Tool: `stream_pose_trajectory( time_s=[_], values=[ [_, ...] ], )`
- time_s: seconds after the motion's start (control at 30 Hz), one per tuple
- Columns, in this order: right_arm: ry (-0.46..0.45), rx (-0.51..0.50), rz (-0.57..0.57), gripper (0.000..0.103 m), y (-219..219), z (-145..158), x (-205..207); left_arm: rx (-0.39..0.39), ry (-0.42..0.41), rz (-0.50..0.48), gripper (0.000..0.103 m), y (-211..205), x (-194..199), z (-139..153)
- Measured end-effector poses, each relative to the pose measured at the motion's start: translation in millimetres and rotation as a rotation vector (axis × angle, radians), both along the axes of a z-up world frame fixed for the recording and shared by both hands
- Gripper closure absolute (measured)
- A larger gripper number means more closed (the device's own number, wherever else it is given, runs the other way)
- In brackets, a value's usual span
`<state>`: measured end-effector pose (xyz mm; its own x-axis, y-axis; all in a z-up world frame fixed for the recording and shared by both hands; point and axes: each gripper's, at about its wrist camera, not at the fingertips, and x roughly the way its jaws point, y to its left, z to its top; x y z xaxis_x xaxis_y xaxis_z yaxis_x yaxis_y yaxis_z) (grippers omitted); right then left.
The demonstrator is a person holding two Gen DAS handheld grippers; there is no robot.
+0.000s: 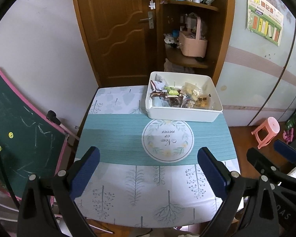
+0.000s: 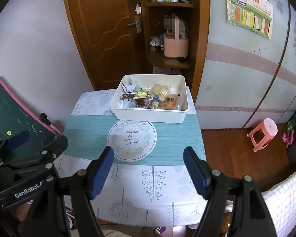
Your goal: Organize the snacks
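A white rectangular bin (image 1: 179, 114) (image 2: 148, 115) stands at the far right of the small table. Several wrapped snacks (image 1: 179, 96) (image 2: 150, 97) lie piled inside it, brown, yellow and green packets among them. My left gripper (image 1: 148, 157) hangs open above the near half of the table, nothing between its blue pads. My right gripper (image 2: 149, 156) is open too, equally empty, held over the near edge. Both point down toward the table, well short of the bin. In the left wrist view the right gripper's fingers (image 1: 286, 152) show at the right edge.
The table wears a tablecloth (image 1: 128, 187) with a teal band and a round printed emblem (image 1: 167, 140). A chalkboard (image 1: 19, 134) leans at the left. A wooden door (image 1: 118, 29) and corner shelves holding a pink basket (image 1: 193, 43) stand behind. A pink stool (image 2: 263, 134) sits on the floor at right.
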<state>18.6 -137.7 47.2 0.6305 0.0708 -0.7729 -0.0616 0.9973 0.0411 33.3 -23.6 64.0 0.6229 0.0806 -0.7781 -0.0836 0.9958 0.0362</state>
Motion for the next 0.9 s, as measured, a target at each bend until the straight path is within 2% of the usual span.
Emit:
stream_pose_trajectory(
  time_s=[0.9],
  values=[
    [0.032, 0.006, 0.013, 0.029, -2.0, -10.0, 5.4, 0.000, 0.033, -0.002, 0.004, 1.1, -2.7, -5.4]
  ],
)
